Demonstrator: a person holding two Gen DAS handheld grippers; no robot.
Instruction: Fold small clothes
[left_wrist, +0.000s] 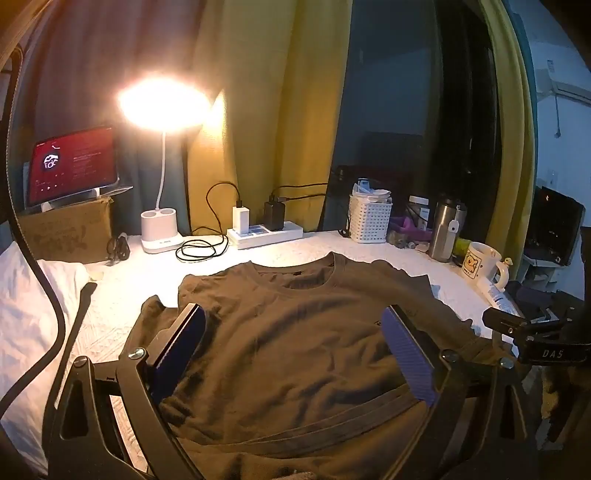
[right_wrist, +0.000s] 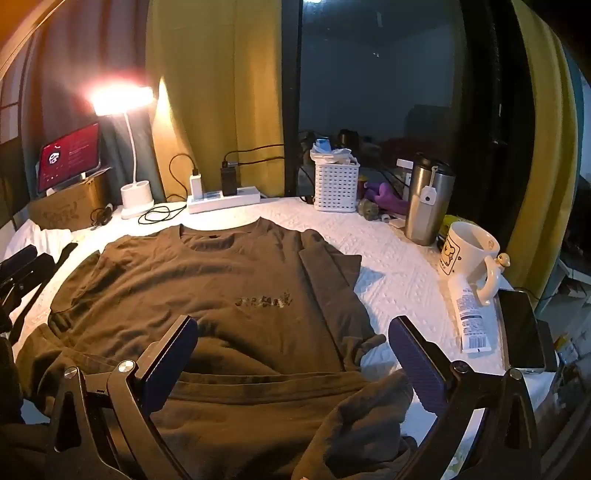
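Observation:
A dark olive-brown T-shirt (left_wrist: 295, 332) (right_wrist: 207, 288) lies front up on the white textured table cover (right_wrist: 399, 266), collar toward the far side, with a small print on its chest. Its bottom hem is bunched toward me, and the right sleeve lies folded beside the body. My left gripper (left_wrist: 293, 321) hovers open over the shirt's lower middle, blue pads wide apart, nothing pinched. My right gripper (right_wrist: 293, 332) is open too, over the shirt's lower right part. The right gripper's black frame (left_wrist: 535, 339) shows at the right edge of the left wrist view.
At the back stand a lit desk lamp (left_wrist: 162, 229), a power strip (left_wrist: 264, 232) with chargers, a white basket (left_wrist: 369, 221) and a steel tumbler (right_wrist: 428, 201). A mug (right_wrist: 469, 254), a tube (right_wrist: 467, 317) and a phone (right_wrist: 522, 328) lie at the right. White cloth (left_wrist: 33, 302) lies left.

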